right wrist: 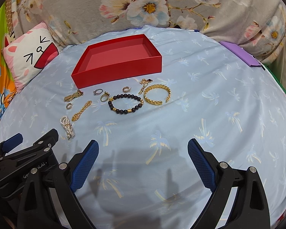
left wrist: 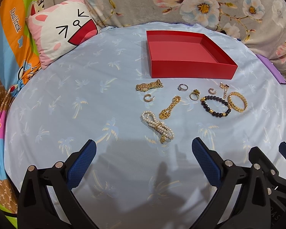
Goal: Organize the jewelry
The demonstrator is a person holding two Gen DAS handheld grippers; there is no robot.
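- We hold the left gripper (left wrist: 143, 153) low at the bottom of the left view, jaws spread wide with nothing between them; it hangs above bare sheet, short of the jewelry, which we judge a ready stance for a first pick.
- The right gripper (right wrist: 143, 153) sits likewise at the bottom of the right view, jaws wide apart and empty.
- The red box (left wrist: 188, 67) stands open in the upper middle of the left view on the bed (left wrist: 66, 95), empty inside; with its mouth up and just behind the jewelry, it looks to us like the place the pieces should go.
- The jewelry lies loose in a cluster just below the box, none in it, so the task seems barely begun.
- Nearest the left gripper is the pearl strand (left wrist: 158, 126), bunched up; beside it, up and right, a gold chain (left wrist: 169, 107).
- In the right view the bead bracelet (right wrist: 125, 103) lies centre, with the gold cuff (right wrist: 157, 94) just right of it, apart from each other.
- A gold band (left wrist: 148, 86), rings (left wrist: 182, 87) and small hoops sit closer to the box wall.
- The pieces are spread singly, which we think leaves room for the jaws around each.
- The soft sheet may give under a pinch, so the small rings could be awkward.
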